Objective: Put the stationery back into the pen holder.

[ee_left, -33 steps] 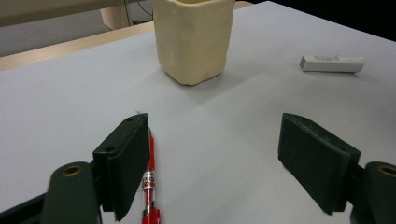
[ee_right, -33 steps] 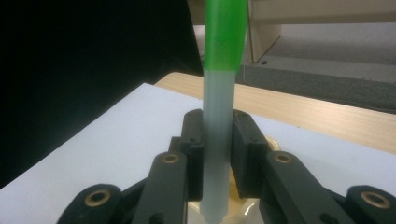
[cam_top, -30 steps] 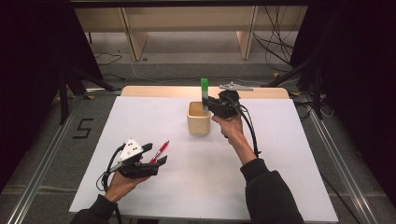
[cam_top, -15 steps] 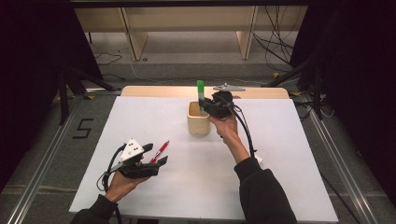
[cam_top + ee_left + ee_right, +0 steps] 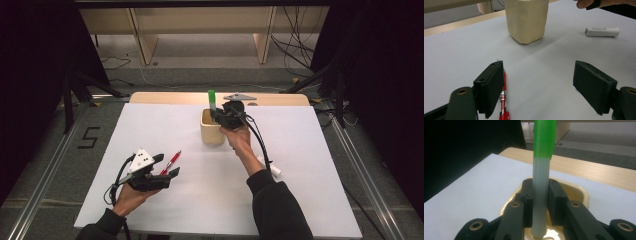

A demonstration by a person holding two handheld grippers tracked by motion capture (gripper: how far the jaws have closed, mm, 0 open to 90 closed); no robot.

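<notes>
Jaws — marker [image 5: 212, 101] (lower now) over cup [image 5: 209, 133]

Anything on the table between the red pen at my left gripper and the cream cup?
Nothing: the left gripper view shows bare white table from the red pen up to the cream cup. The white tube lies off to the side.

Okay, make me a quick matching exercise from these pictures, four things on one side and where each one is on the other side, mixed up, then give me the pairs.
Things:
1. green-capped marker
2. red pen
3. white tube
4. cream cup

Places:
A. lying by the right forearm
B. between the open left claw jaws
C. standing near the table's far edge
D. gripped upright by the right claw, over the cup

Pairs: 1-D, 2-B, 3-A, 4-C
</notes>
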